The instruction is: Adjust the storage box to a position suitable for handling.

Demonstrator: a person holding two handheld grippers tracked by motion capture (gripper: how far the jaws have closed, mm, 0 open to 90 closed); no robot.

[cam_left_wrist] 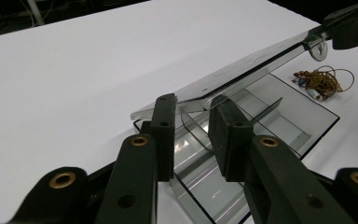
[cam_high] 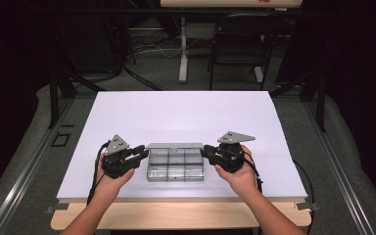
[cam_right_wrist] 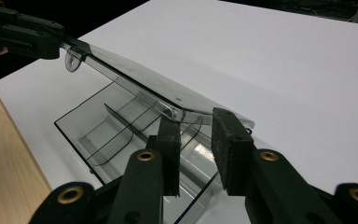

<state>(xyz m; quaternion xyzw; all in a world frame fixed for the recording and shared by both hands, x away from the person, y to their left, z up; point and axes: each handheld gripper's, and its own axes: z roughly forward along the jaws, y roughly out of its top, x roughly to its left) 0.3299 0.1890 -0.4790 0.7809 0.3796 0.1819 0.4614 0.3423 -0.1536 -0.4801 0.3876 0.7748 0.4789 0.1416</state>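
Both tongs pinch the clear lid's ends, left tongs (cam_high: pixel 142 152) and right tongs (cam_high: pixel 206 152), lid (cam_high: pixel 174 145) raised between them over the compartment box (cam_high: pixel 175 169); lift evenly, don't twist.

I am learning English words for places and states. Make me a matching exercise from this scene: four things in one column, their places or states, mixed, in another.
Things:
1. lid
2. clear compartment box
3. bundle of thin wire
4. chair

Places or states:
a. stands on the floor beyond the table
b. raised at a slant
c. lies on the white board beside the box
d. open, its compartments empty

Pairs: 1-b, 2-d, 3-c, 4-a
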